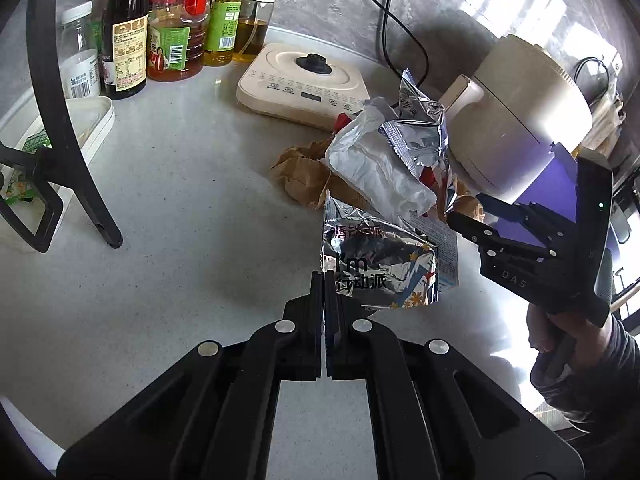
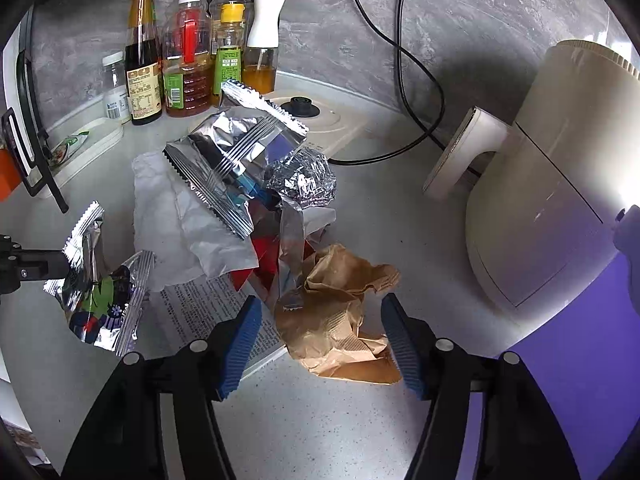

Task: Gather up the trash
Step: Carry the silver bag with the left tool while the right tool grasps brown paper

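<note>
The trash pile sits mid-frame on the pale speckled tabletop [image 2: 320, 432]: a crumpled brown paper bag [image 2: 340, 320], a silver foil snack wrapper [image 2: 236, 168], a crushed foil ball [image 2: 302, 178], white paper [image 2: 168, 208].

Left tongs [image 1: 324, 280] are closed on the edge of a small printed foil packet [image 1: 380, 260].

Right tongs [image 2: 320, 344] stand apart, straddling the brown bag, pads not yet pressing.

Judgement: collection is barely begun; nearly all litter remains, and no bin is visible.

Bottles [image 2: 188, 60], induction cooker [image 1: 302, 80] and air fryer [image 2: 560, 184] on countertop [image 1: 180, 208].
</note>
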